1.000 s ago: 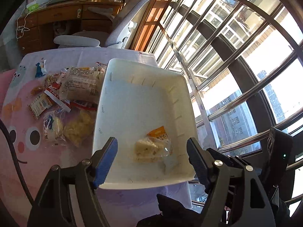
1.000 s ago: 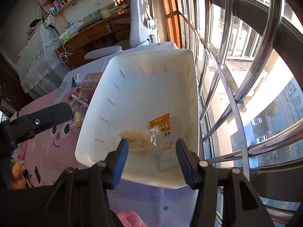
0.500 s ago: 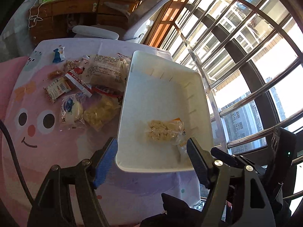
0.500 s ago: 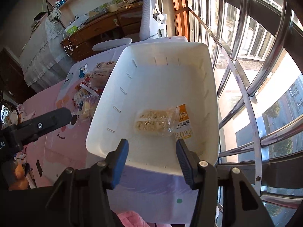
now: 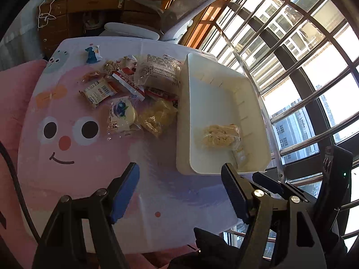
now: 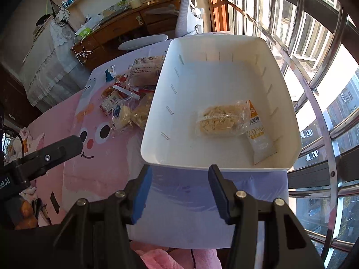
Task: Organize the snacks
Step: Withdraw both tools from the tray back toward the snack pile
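A white bin [image 5: 186,134] [image 6: 154,121] stands on the table's right side by the window. Inside it lies one clear-wrapped crispy snack [image 5: 218,135] [image 6: 221,121] with an orange and white end. A pile of several wrapped snacks [image 5: 132,92] [image 6: 132,94] lies on the cloth left of the bin. My left gripper [image 5: 179,190] is open and empty above the cloth, in front of the bin's near left corner. My right gripper [image 6: 179,190] is open and empty just before the bin's near wall.
A pink cartoon-face tablecloth [image 5: 67,134] covers the table. Metal window bars [image 6: 314,103] run close along the bin's right side. A white chair [image 5: 134,30] and a wooden desk [image 5: 94,2] stand beyond the table's far edge.
Both grippers have drawn back from over the bin toward the table's near side. The left one has also swung left, bringing the snack pile into fuller view. The snack stays in the bin.
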A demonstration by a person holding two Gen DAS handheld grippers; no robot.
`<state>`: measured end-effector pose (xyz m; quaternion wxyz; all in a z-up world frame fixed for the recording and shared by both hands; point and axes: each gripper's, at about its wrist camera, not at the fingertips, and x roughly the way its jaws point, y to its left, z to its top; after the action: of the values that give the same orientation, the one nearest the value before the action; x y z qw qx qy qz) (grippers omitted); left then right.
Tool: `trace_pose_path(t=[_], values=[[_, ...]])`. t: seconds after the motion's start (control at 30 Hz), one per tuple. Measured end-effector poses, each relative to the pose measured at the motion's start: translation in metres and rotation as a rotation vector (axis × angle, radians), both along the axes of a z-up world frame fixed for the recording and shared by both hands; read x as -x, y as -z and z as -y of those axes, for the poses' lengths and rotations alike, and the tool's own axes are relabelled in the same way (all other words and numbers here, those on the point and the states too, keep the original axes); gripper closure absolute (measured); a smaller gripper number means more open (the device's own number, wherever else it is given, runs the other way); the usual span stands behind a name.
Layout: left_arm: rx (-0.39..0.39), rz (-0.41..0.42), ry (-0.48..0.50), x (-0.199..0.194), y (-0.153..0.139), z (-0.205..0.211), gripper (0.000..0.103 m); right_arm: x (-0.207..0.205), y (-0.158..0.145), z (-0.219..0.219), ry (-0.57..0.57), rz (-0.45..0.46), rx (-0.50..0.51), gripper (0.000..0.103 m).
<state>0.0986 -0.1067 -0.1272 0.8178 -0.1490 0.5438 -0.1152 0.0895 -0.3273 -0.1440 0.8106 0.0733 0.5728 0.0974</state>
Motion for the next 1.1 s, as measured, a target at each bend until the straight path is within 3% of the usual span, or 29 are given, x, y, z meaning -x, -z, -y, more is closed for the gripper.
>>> trace_pose_path(t=[0.53, 1.1], values=[[-0.083, -0.002, 0.104, 0.013, 0.004, -0.105, 0.029, 0.036, 0.011, -0.1, 0.112, -0.01, -0.041, 0.05], [-0.144, 0.019, 0.164, -0.024, 0.01, -0.166, 0.025, 0.023, 0.015, -0.162, 0.096, 0.003, -0.011, 0.04]])
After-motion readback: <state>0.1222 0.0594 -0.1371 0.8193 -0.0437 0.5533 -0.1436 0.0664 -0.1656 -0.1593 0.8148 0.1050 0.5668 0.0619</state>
